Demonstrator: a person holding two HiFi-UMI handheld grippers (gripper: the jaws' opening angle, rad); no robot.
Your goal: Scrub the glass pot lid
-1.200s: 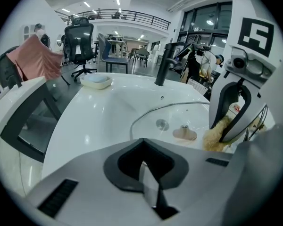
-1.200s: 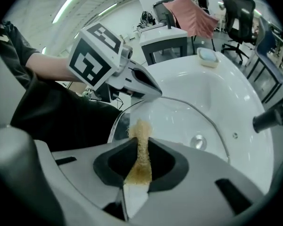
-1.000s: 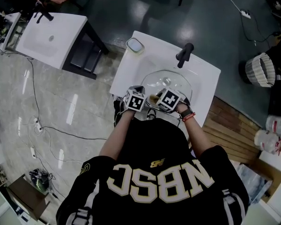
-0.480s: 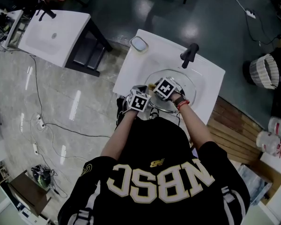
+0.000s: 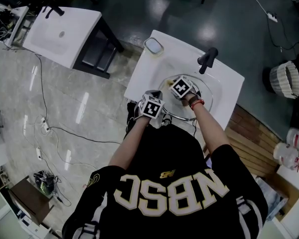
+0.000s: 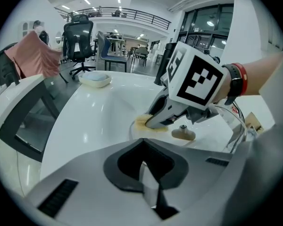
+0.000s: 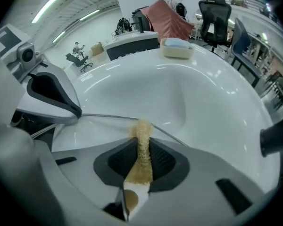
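Note:
The glass pot lid (image 5: pixel 203 97) lies tilted in the white sink basin, its knob (image 6: pixel 183 134) facing up. My left gripper (image 5: pixel 155 111) is at the basin's near left edge and is shut on the lid's rim (image 6: pixel 144 173). My right gripper (image 5: pixel 177 86) reaches over the lid's far left side. It is shut on a yellow sponge (image 7: pixel 142 142), whose tip presses on the glass near the rim (image 6: pixel 144 122). In the right gripper view the lid's metal edge (image 7: pixel 108 117) runs across just beyond the sponge, and the left gripper (image 7: pixel 75 111) holds it at the left.
The sink (image 5: pixel 149 71) has a black faucet (image 5: pixel 208 59) at the back and a soap dish (image 5: pixel 153 46) on its far left corner. A second white sink stand (image 5: pixel 65 31) is farther left. Cables trail on the floor, and a wicker basket (image 5: pixel 284 78) stands at the right.
My right gripper has moved with the sponge away from me across the lid, toward its far left side. The left gripper has kept its hold at the rim.

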